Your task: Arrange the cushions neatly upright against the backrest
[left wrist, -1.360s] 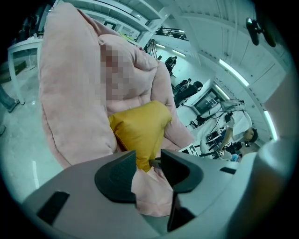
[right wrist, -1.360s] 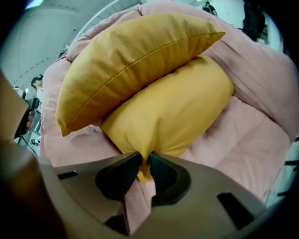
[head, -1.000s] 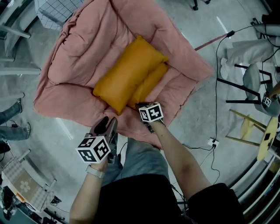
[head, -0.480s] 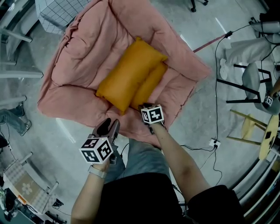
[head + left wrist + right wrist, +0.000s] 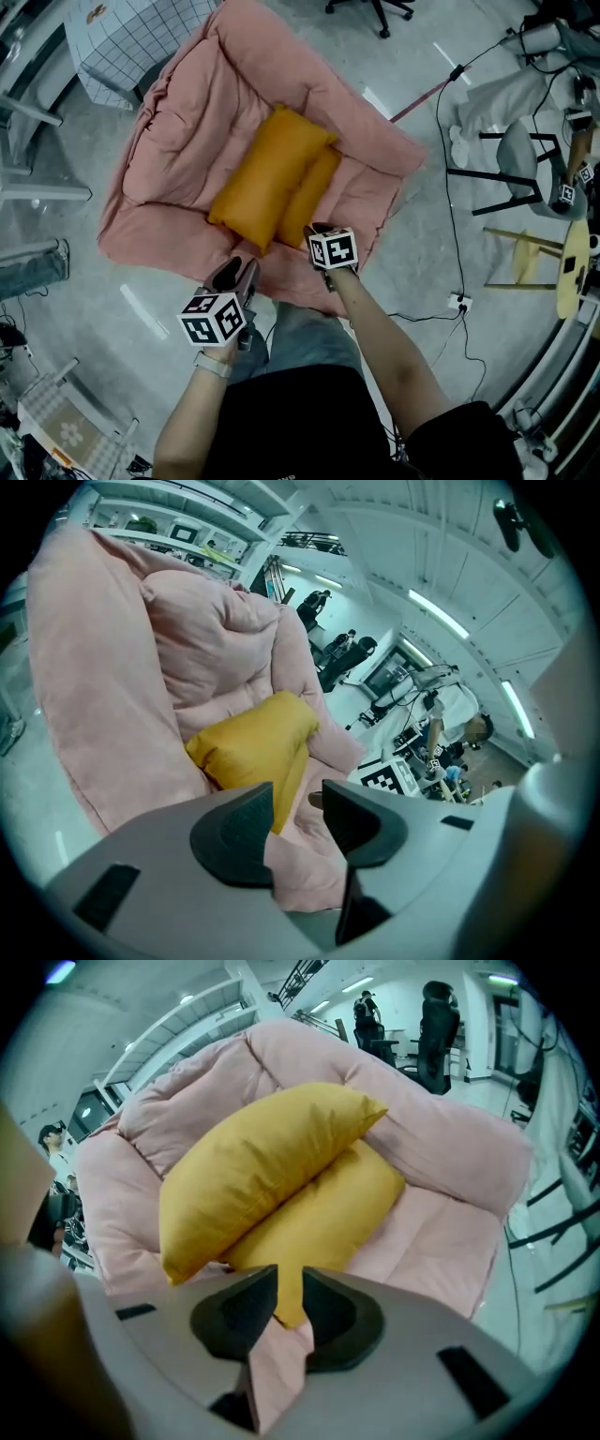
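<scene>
Two orange-yellow cushions lie flat on a pink padded floor sofa (image 5: 178, 122). The upper cushion (image 5: 267, 173) (image 5: 253, 1162) rests slantwise over the lower cushion (image 5: 314, 187) (image 5: 323, 1213). My right gripper (image 5: 314, 230) (image 5: 289, 1297) is at the lower cushion's near corner. Its jaws have just been closing, and that corner fills the narrow gap between them. My left gripper (image 5: 239, 272) (image 5: 298, 813) hovers open over the sofa's front edge with nothing between its fingers. The upper cushion (image 5: 253, 747) shows beyond it.
The sofa's raised backrest (image 5: 281, 1049) is at its far side. A checked box (image 5: 122, 42) stands at the far left. Stools and chairs (image 5: 534, 272) stand to the right, with cables and a socket (image 5: 457, 303) on the floor. People stand in the background.
The right gripper has risen a little at the lower cushion's near corner. The left gripper has hardly moved. Both cushions lie as before.
</scene>
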`<state>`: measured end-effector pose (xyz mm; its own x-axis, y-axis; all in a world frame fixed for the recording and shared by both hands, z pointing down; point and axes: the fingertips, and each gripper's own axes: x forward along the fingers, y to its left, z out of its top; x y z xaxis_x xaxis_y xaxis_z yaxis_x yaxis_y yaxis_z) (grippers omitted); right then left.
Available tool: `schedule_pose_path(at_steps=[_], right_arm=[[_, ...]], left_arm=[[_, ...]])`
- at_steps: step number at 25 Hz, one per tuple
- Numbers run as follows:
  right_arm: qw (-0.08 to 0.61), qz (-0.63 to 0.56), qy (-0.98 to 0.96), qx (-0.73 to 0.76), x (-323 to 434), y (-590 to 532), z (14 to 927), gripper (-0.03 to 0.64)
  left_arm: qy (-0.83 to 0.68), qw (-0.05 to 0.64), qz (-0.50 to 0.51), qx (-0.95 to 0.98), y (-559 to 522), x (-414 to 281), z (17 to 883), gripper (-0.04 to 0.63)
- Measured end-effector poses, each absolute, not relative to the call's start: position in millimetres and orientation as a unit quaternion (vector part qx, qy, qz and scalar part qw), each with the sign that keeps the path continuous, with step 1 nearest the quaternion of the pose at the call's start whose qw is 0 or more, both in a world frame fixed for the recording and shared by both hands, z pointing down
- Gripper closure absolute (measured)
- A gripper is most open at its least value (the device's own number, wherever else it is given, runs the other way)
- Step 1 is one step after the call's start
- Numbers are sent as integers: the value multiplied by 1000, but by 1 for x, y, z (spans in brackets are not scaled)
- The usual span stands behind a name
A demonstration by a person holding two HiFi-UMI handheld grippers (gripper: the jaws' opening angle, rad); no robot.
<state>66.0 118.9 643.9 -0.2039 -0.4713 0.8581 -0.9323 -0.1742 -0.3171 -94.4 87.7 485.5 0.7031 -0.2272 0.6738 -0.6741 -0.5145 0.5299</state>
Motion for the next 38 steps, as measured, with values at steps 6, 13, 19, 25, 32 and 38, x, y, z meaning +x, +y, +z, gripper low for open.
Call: schedule_pose_path(at_steps=[6, 13, 19, 25, 32, 38], right_arm=[[204, 486, -579, 622, 70, 122, 587, 579], [130, 461, -551, 684, 81, 128, 509, 599], [82, 407, -555, 721, 75, 133, 443, 604], [49, 358, -555, 749, 71, 141, 383, 606], [18, 293, -563, 772, 61, 135, 309, 607], [-8, 234, -581, 779, 62, 132, 241, 607]], left_arm=[[-243, 388, 293, 840, 86, -94, 466, 441], [-188, 356, 287, 869, 76, -83, 432, 475], [-136, 306, 281, 899, 67, -71, 400, 579], [-69, 244, 257, 933, 69, -48, 355, 583], [-13, 207, 209, 956, 64, -30, 294, 583], [19, 162, 171, 972, 62, -19, 234, 583]])
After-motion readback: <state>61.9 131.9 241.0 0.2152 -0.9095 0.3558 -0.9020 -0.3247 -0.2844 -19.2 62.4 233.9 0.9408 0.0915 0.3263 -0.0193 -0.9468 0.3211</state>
